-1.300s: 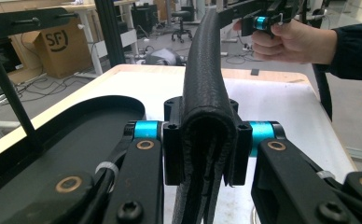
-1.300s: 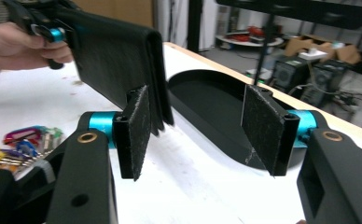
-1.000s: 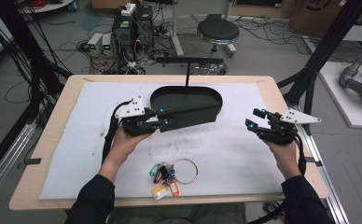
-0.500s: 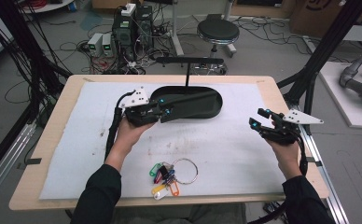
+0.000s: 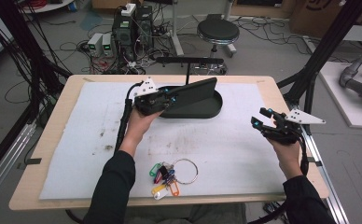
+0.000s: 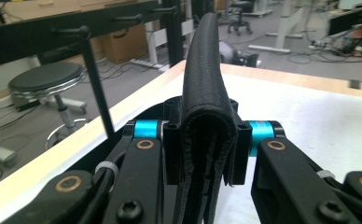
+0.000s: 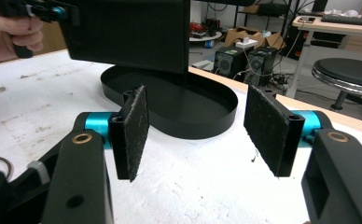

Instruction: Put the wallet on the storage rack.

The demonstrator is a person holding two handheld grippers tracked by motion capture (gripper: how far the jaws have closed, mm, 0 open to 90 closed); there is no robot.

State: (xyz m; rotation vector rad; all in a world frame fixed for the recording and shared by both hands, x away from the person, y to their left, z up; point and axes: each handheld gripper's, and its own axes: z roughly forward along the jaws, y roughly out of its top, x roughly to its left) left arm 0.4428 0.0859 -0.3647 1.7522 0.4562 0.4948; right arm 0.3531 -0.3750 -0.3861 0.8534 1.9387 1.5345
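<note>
Left gripper view: wallet [image 6: 206, 107] between left tongs [image 6: 202, 149].

Wallet [image 5: 195, 93] above tray [image 5: 212, 109], far-centre table; key ring [image 5: 170, 175] near edge; stool [image 5: 218, 31] behind.

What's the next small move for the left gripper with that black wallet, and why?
Probably lower the black wallet into the black oval tray. The left gripper is shut on it, holding it tilted just above the tray, while the right gripper waits open off to the side.

Open mat [image 5: 244, 140] before right claw [image 5: 261, 122]; tray [image 5: 207, 111] probably beyond reach.
</note>
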